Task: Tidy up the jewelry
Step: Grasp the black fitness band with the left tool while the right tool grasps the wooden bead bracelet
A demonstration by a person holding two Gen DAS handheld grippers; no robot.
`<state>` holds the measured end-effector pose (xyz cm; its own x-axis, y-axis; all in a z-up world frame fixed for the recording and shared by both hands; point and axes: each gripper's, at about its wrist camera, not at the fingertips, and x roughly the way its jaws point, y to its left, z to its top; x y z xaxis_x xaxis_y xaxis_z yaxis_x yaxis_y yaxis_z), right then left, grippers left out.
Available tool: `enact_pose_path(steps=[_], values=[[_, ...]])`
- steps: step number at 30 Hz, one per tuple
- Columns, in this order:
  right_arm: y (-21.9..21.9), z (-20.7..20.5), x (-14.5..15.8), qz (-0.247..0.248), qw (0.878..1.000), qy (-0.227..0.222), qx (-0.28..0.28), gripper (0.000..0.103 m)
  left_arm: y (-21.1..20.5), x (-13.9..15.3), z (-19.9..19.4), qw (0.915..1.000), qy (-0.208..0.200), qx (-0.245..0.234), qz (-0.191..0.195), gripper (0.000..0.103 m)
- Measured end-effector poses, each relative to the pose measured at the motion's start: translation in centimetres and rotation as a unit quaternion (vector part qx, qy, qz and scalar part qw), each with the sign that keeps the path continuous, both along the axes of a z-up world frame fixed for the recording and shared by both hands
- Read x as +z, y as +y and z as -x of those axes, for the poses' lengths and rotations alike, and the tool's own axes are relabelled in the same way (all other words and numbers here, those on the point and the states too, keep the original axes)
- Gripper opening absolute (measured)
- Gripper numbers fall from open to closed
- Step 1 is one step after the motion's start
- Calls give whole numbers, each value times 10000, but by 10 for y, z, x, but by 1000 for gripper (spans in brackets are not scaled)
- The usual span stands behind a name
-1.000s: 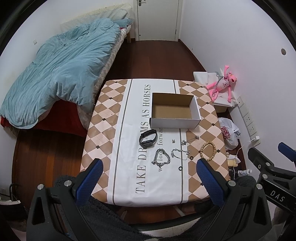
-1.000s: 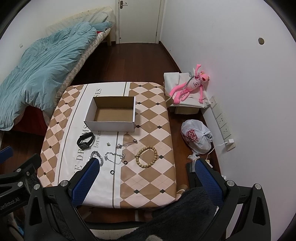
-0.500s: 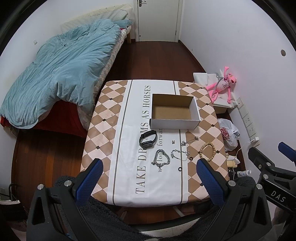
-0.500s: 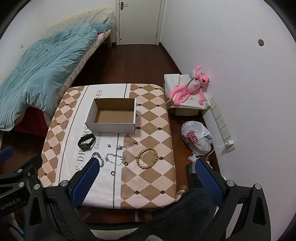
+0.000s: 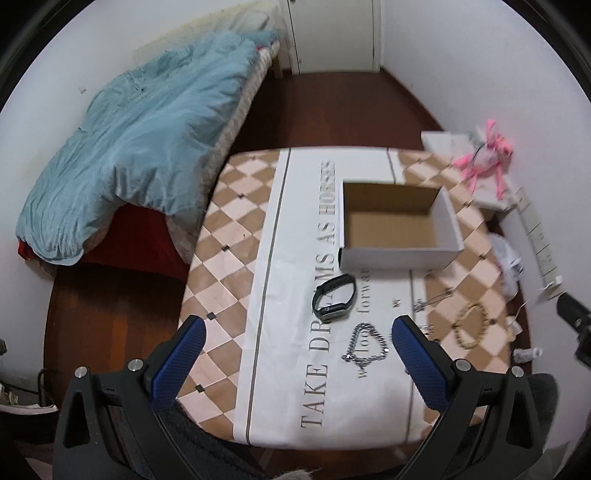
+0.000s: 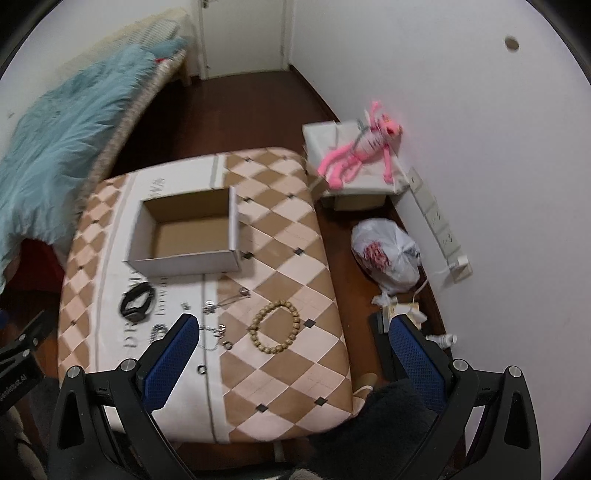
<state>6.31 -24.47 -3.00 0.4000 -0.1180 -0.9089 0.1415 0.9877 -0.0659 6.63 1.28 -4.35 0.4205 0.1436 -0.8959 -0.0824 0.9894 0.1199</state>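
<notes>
White plastic bag shows clearly only in right view; both jaws wide.

Bare tablecloth left of box

White walls, dark wood floor, white door at far end. Bed with blue duvet left of checkered-cloth desk.

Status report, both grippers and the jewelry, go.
Left gripper open, empty. Right gripper open, empty. Watch, chain, bead bracelet on table; box empty. Nothing in the way.
</notes>
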Motion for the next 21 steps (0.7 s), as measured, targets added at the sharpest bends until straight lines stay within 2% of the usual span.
enact_pose_path(steps=[6, 11, 17, 21], values=[[-12, -32, -75, 12, 9974, 629, -343, 103, 0, -52, -26, 9991, 384, -59, -172, 103], [-19, -44, -128, -44, 9919, 1110, -609, 103, 1, -81, -41, 9977, 614, -70, -294, 103], [-26, -49, -177, -257, 9822, 1588, -973, 98, 7, -108, -58, 9962, 815, -27, -321, 103], [-31, -48, -199, -516, 9743, 1766, -1296, 93, 18, -119, -67, 9959, 887, 96, -131, 102]])
